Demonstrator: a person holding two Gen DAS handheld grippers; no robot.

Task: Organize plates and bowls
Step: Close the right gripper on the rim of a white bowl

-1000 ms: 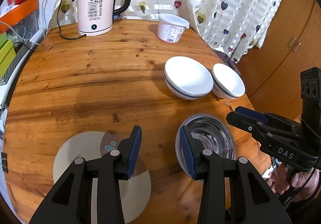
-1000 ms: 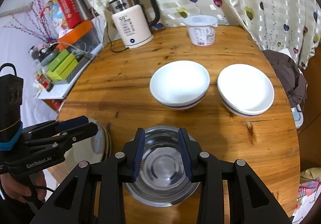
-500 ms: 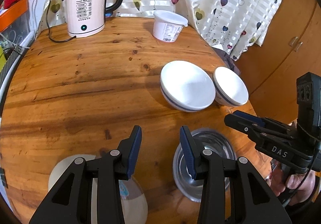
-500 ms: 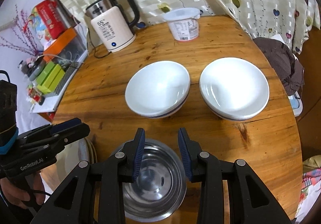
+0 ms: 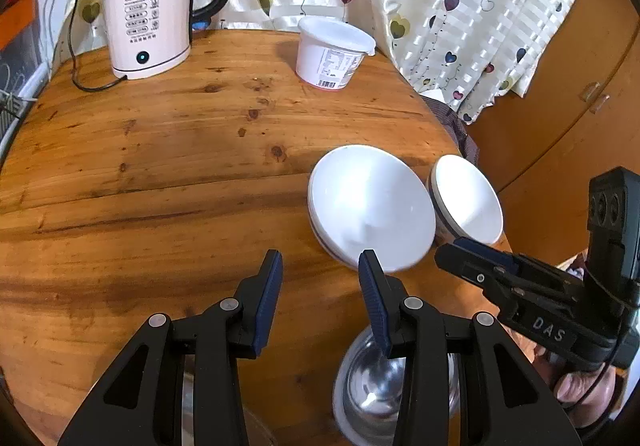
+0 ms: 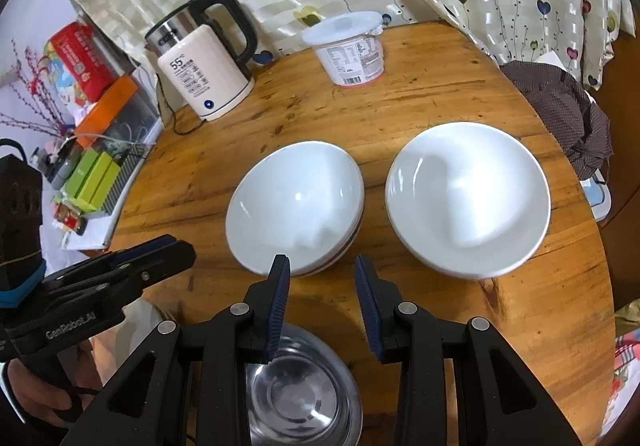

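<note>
1. Left wrist view: the left gripper point(image 5: 320, 286) has its jaws released, nothing between them but bare round wooden table point(image 5: 160, 174). Just ahead and right of the right jaw sits the nearer white bowl point(image 5: 370, 206), with the second white bowl point(image 5: 468, 202) beyond it, the two almost touching. Below the right jaw lies the steel bowl point(image 5: 380, 390). A kettle point(image 5: 148, 10) and a lidded tub point(image 5: 332, 50) stand far ahead.

2. Right wrist view: the right gripper point(image 6: 322, 296) is also spread and empty. The nearer white bowl point(image 6: 296, 206) lies just ahead of its left jaw, the second white bowl point(image 6: 468, 198) ahead-right, and the steel bowl point(image 6: 296, 398) beneath the jaws.

3. Handling, as a judgement: the white bowls look like glazed ceramic, so stiff, heavy, slick and chippable. Pinch the rim wall, one jaw inside and one outside, and set down gently. The steel bowl is likely lighter, tougher, equally slippery.
</note>
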